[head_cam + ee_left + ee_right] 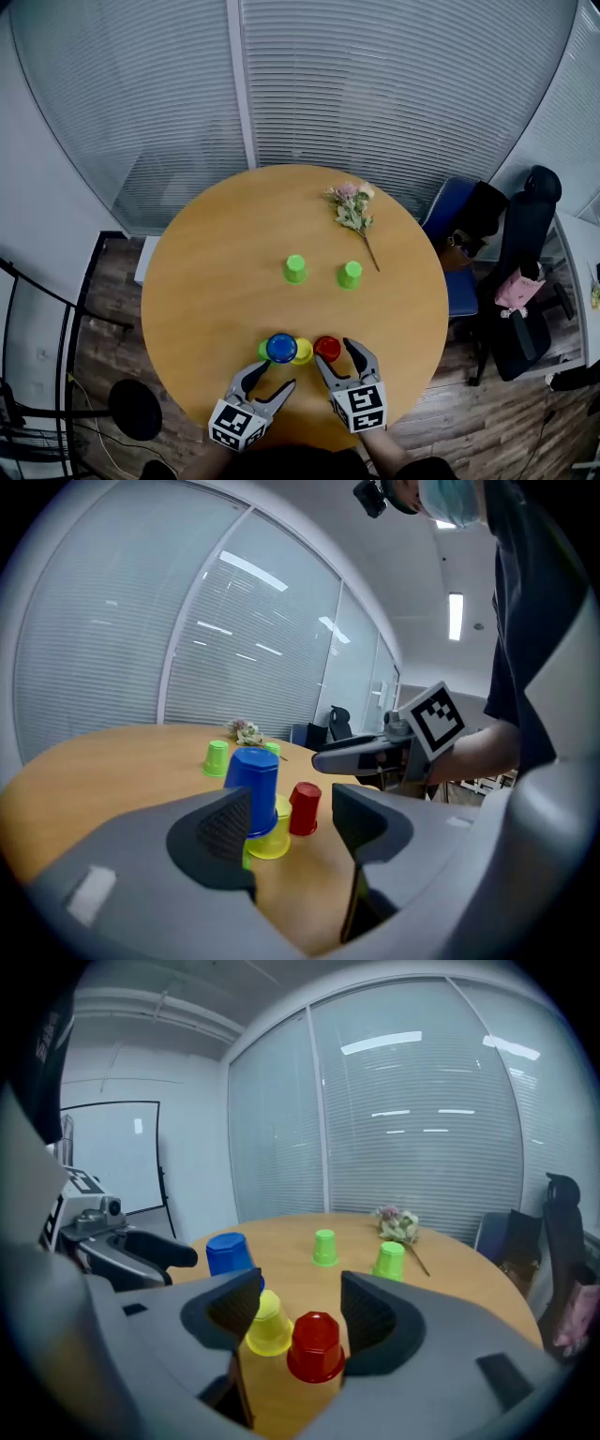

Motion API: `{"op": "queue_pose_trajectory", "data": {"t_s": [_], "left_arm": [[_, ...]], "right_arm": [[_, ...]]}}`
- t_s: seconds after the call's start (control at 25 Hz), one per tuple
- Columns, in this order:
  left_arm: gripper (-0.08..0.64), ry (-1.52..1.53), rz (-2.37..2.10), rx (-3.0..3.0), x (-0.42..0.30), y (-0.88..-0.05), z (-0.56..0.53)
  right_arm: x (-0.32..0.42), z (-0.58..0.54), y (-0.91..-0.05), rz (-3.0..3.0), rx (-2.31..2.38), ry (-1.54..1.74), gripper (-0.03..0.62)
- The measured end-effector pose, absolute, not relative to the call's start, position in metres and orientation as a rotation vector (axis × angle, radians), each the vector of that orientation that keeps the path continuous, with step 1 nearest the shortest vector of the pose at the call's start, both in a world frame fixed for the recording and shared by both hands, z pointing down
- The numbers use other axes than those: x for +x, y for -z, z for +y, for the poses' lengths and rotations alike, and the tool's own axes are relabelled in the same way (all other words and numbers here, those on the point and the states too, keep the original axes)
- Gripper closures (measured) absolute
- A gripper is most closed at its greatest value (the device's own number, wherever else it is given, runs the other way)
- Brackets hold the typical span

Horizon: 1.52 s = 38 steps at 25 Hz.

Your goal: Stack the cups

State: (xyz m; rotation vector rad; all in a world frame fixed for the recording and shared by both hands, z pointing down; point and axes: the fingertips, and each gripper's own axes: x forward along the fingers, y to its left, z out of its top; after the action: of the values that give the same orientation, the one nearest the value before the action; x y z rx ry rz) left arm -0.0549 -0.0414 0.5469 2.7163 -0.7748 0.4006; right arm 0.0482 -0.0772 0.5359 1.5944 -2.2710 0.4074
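Though left tool (278, 373) and right tool (300, 1309) gape wide, empty, stacking looks underway.
Blue plastic cup (281, 347) tops yellow cup (304, 352) and green cup (262, 351) on the round wooden tabletop (216, 272); red cup (327, 348) and two far green cups (295, 269) (350, 275) remain.

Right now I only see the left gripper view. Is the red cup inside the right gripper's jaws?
Observer: Yes. The red cup stands between the right gripper's open jaws, not squeezed.
Operator: The blue cup blocks my view. How many green cups are behind it?
Observer: Two green cups, upside down, standing apart, on our side of the flowers.
Operator: Anything under the blue cup?
Observer: From above, a green edge peeks out at its left side; probably another cup.
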Motion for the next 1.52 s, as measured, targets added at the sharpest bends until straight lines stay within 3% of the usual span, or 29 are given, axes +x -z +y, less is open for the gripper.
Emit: {"op": "queue_pose_trajectory", "data": {"t_s": [0.72,1.52], "left_arm": [[0.305,-0.207,-1.100,2.526,0.097,-0.530,-0.063],[0.305,-0.186,-1.125,2.423,0.109,-0.546,-0.128]], "right_arm": [[0.145,-0.158,-0.561,-2.415,1.240,-0.300,0.334],[0.167,-0.264,-0.627,-2.305,1.208,-0.280,0.340]]}}
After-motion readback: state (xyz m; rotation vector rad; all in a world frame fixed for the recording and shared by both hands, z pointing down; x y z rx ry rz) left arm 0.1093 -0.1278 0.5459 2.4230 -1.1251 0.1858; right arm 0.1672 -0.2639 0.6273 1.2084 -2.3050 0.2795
